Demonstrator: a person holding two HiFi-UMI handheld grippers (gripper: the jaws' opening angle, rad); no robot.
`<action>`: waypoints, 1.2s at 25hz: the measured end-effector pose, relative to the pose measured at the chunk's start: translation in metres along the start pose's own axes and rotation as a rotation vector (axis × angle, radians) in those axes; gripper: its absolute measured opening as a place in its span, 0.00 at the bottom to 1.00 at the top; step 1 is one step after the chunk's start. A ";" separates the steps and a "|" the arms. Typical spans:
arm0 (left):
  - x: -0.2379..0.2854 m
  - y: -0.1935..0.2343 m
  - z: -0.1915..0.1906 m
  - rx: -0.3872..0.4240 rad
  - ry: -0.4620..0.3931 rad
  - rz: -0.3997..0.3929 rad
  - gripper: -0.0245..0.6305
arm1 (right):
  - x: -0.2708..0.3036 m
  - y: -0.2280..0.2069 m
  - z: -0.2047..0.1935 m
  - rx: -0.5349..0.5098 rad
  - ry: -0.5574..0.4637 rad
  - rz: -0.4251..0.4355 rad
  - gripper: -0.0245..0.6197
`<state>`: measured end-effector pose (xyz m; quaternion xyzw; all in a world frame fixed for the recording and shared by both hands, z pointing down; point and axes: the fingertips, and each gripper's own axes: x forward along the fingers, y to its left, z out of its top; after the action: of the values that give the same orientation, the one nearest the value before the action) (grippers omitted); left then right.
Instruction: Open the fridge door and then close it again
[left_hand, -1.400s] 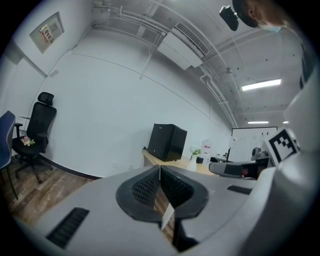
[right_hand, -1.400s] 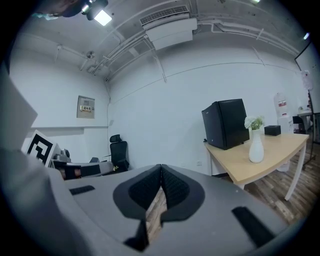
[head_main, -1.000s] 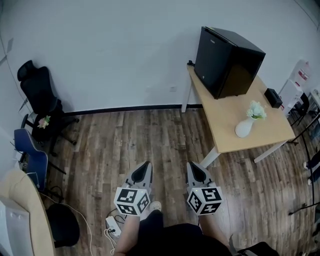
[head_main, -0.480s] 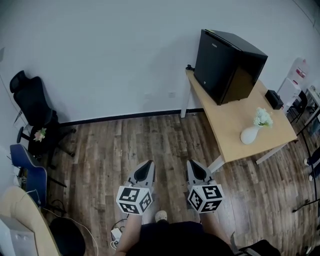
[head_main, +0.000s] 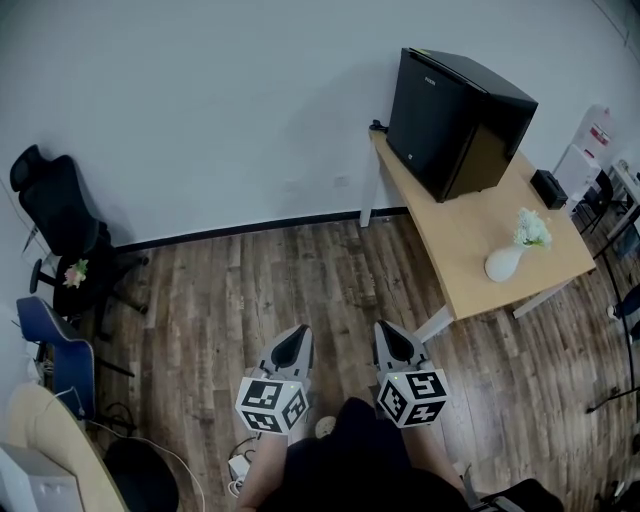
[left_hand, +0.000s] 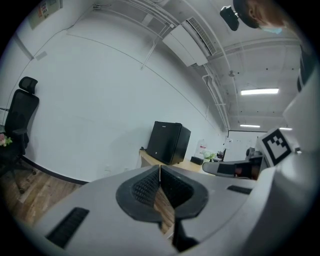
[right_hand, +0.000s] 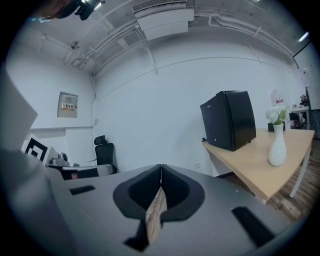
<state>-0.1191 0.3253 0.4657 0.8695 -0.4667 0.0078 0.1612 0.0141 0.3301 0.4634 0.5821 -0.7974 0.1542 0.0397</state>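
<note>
floor (head_main: 250, 290) first: wood planks run out to the white wall behind the fridge (head_main: 455, 120). table (head_main: 470, 235), pale wood, carries the fridge on its far end, up against that wall. fridge is a black cube w/ its door shut, and the face w/ the small logo looks out past the table's left edge toward open floor. office chair (head_main: 50, 205) sits well off to the fridge's left, by the same wall. right gripper (head_main: 390, 343) and left gripper (head_main: 292, 343) are side by side low in the head view, both pointing fwd. jaws are pressed together on each, nothing pinched btw them. white vase (head_main: 503, 262) w/ flowers stands on the table on my side of the fridge. small black box (head_main: 548, 190) sits to the fridge's right.

key relation imo: fridge lies ahead and to the right of both grippers, well apart, not reachable yet, and the right gripper is the nearer one. can't tell from here which door edge has the handle.
</note>
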 end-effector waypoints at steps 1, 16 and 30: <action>0.000 0.002 -0.001 -0.002 0.002 0.003 0.05 | 0.001 0.000 -0.001 0.000 0.004 0.001 0.02; 0.041 0.025 0.010 0.000 0.016 0.015 0.05 | 0.048 -0.020 0.008 0.005 0.023 0.015 0.02; 0.151 0.070 0.047 0.010 0.013 0.016 0.05 | 0.152 -0.070 0.045 0.010 0.029 0.030 0.02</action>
<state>-0.0976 0.1535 0.4646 0.8666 -0.4724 0.0167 0.1599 0.0364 0.1586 0.4714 0.5681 -0.8045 0.1673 0.0458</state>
